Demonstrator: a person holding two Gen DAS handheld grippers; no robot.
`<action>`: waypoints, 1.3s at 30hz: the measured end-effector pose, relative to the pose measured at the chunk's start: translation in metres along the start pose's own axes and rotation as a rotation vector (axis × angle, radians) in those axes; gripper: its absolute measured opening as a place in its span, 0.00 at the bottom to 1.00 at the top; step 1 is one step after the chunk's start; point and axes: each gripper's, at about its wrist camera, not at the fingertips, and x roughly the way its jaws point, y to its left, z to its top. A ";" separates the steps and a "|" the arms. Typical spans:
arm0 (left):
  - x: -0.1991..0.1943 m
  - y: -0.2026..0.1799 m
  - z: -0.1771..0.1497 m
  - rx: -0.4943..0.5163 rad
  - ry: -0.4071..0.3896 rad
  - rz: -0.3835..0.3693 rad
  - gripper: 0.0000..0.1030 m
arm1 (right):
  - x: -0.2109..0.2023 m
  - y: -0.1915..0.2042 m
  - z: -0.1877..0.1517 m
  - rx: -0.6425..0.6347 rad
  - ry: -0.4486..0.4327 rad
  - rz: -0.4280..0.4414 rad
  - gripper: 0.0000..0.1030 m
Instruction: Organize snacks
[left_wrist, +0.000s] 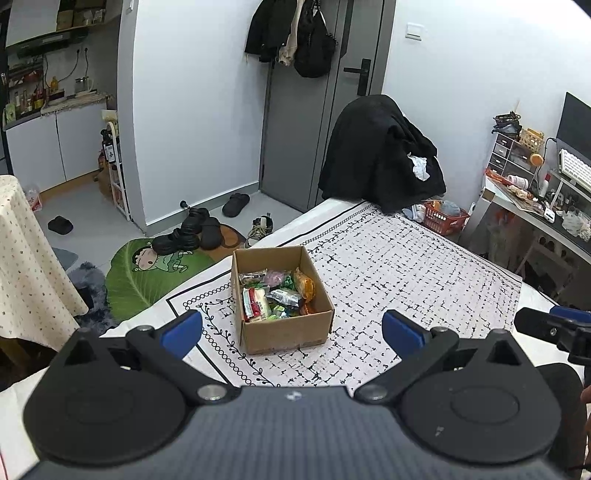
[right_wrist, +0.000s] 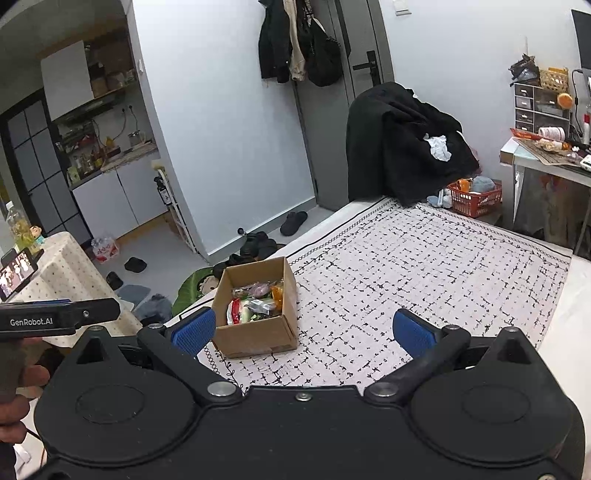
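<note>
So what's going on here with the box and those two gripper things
A person is holding a two-finger gripper in each hand above a bed covered with a patterned sheet. A small open cardboard box sits near the sheet's edge with wrapped snacks piled inside. Both the left gripper and the right gripper are open and empty, held short of the box. No snacks lie loose on the sheet.
</note>
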 end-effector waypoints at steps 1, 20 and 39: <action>0.000 0.001 0.000 0.001 0.001 -0.001 1.00 | 0.000 0.001 0.000 -0.004 0.001 0.001 1.00; -0.001 -0.006 -0.001 0.029 0.003 -0.037 1.00 | 0.001 0.007 0.000 -0.015 0.018 0.009 1.00; -0.007 -0.010 -0.004 0.048 -0.005 -0.071 1.00 | 0.000 0.006 -0.001 -0.032 0.037 0.007 1.00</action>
